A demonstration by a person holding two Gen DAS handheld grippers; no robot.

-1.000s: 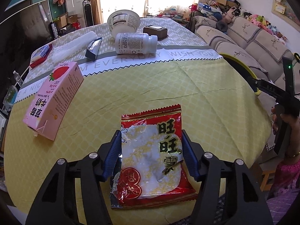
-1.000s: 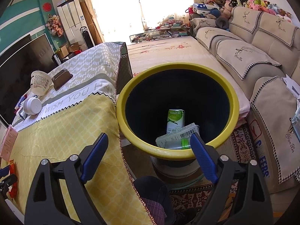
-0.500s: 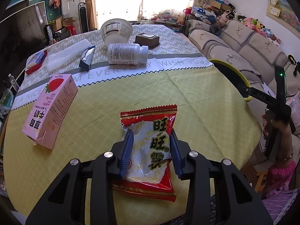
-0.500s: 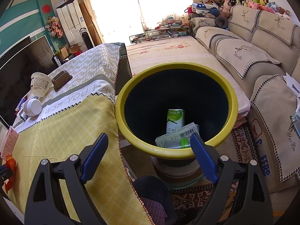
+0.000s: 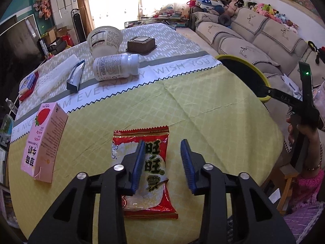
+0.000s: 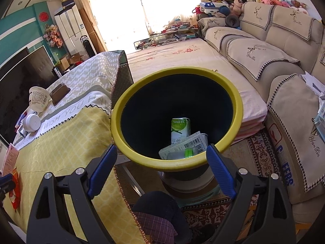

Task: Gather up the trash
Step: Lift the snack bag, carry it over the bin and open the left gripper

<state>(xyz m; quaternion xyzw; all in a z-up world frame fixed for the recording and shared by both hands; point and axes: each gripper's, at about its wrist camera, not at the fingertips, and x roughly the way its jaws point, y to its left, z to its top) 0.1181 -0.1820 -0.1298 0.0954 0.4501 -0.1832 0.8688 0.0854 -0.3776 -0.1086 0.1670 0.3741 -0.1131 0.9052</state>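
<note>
A red and white snack packet (image 5: pixel 154 162) lies flat on the yellow tablecloth (image 5: pixel 203 111) near the front edge. My left gripper (image 5: pixel 163 142) hovers over it with its jaws opening. The left pad covers the packet's middle, the right pad stands off its right edge, and neither presses on it. My right gripper (image 6: pixel 161 148) is open and empty, held above the yellow-rimmed bin (image 6: pixel 176 164) beside the table. Inside the bin are a green carton (image 6: pixel 180 128) and a barcoded packet (image 6: pixel 182 148). The bin's rim (image 5: pixel 262 75) also shows in the left wrist view.
On the table lie a pink milk carton (image 5: pixel 43 142), a white bottle (image 5: pixel 115 67), a paper bowl (image 5: pixel 104 38), a brown tray (image 5: pixel 141 43), a small tube (image 5: pixel 75 75) and a white tissue pack (image 5: pixel 54 75). A sofa (image 6: pixel 264 61) stands behind the bin.
The left jaws closed in on the snack packet, then widened and shifted right, so the packet now sits mostly under the left finger. The right gripper has kept still over the bin.
</note>
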